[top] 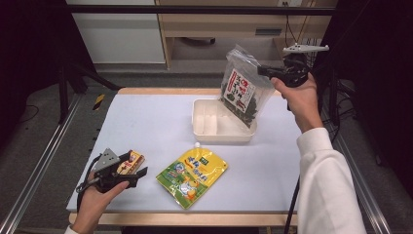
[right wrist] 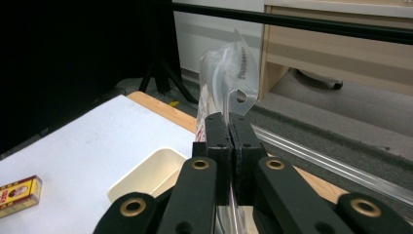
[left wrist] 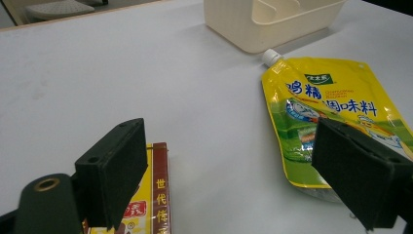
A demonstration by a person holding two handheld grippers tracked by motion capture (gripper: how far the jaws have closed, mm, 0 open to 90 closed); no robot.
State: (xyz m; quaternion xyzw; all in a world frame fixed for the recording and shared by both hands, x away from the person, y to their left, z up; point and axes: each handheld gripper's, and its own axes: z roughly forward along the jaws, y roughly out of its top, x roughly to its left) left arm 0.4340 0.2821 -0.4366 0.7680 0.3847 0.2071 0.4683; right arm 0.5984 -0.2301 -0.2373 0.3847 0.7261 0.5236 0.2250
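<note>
At upper right, the right gripper pinches a clear plastic bag of dark dried food above the cream plastic tray. At lower left, the left gripper is spread beside a small yellow-red box and a yellow spouted pouch.

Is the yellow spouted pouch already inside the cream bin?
No, the yellow pouch lies flat on the table, in front of the cream bin.
</note>
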